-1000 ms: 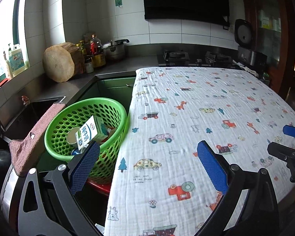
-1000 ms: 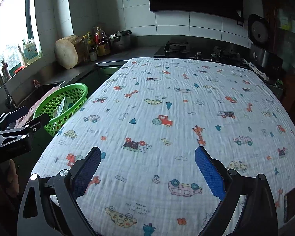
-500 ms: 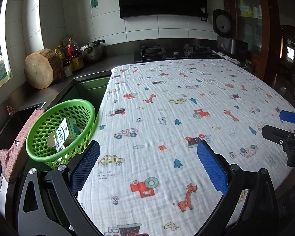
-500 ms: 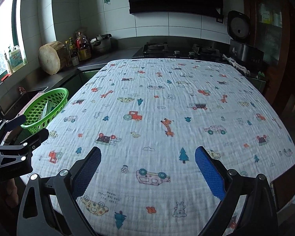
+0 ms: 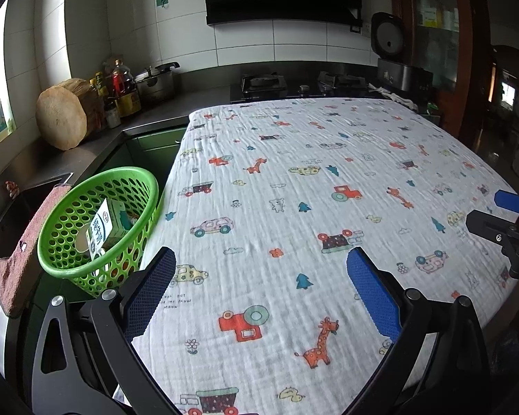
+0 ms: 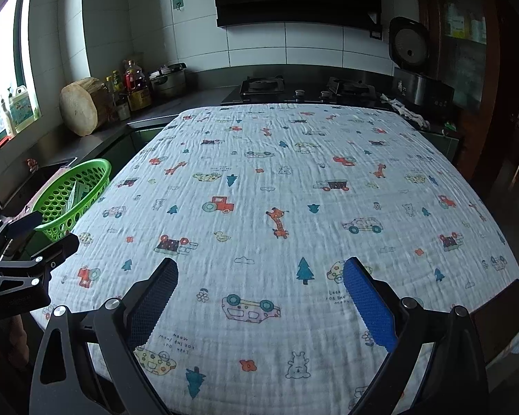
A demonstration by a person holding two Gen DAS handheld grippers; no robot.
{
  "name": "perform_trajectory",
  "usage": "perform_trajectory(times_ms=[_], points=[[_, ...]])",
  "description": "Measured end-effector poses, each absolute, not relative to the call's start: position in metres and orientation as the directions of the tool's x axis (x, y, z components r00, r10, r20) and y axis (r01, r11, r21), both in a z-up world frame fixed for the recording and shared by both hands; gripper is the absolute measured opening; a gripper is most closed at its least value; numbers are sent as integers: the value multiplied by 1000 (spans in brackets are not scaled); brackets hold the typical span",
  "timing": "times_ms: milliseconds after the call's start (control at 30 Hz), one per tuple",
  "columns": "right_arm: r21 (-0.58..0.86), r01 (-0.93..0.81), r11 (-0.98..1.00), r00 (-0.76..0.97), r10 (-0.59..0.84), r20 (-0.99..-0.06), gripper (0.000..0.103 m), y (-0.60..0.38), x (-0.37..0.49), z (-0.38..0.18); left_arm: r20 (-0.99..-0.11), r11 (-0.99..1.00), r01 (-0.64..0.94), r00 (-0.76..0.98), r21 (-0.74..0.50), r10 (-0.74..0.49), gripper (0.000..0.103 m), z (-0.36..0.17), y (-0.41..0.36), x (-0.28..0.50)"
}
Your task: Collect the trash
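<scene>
A green perforated basket [image 5: 97, 228] sits off the table's left edge and holds a milk carton [image 5: 102, 230] with other trash under it. The same basket [image 6: 73, 197] shows at the left of the right wrist view. My left gripper [image 5: 259, 287] is open above the near part of the patterned tablecloth [image 5: 311, 190], with nothing between its blue pads. My right gripper [image 6: 259, 294] hovers open over the cloth's near edge, also holding nothing. Each gripper appears at the edge of the other's view. I see no loose trash on the cloth.
A dark counter runs behind and left, with a round wooden block [image 5: 65, 114], bottles [image 5: 121, 86], a pot [image 5: 157, 79], a gas hob [image 5: 283, 83] and a rice cooker [image 5: 394, 55]. A pink towel [image 5: 27, 245] hangs by the sink beside the basket.
The left gripper has swung right, from over the basket to over the table, and pulled back. The right gripper has also drawn back toward the near edge. Both stayed open.
</scene>
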State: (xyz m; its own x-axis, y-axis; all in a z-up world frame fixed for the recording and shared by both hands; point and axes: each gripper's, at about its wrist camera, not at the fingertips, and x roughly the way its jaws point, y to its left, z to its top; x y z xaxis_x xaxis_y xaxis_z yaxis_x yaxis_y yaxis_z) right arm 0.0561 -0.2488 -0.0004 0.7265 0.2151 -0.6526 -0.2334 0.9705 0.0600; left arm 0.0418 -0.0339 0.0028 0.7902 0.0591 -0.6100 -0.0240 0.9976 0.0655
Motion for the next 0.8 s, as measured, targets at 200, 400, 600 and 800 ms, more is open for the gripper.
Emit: perform_trajectory(times_ms=[200,400,600,800], points=[[54,-239,969,723,215,-657,93,-245,56,-1,-612,998,-28,789,48,51,98,5,-31,43],[49,-241,969,719,212,-662,93,-244,57,-4,-621,999,-38,782,39,54,98,2,-29,45],[49,-241,969,718,212,-663,93,-243,57,-4,-622,999,-32,781,43,52,98,2,-30,46],[51,-237,970,718,210,-664,93,-246,58,-5,-624,999,-31,780,44,52,98,3,-31,46]])
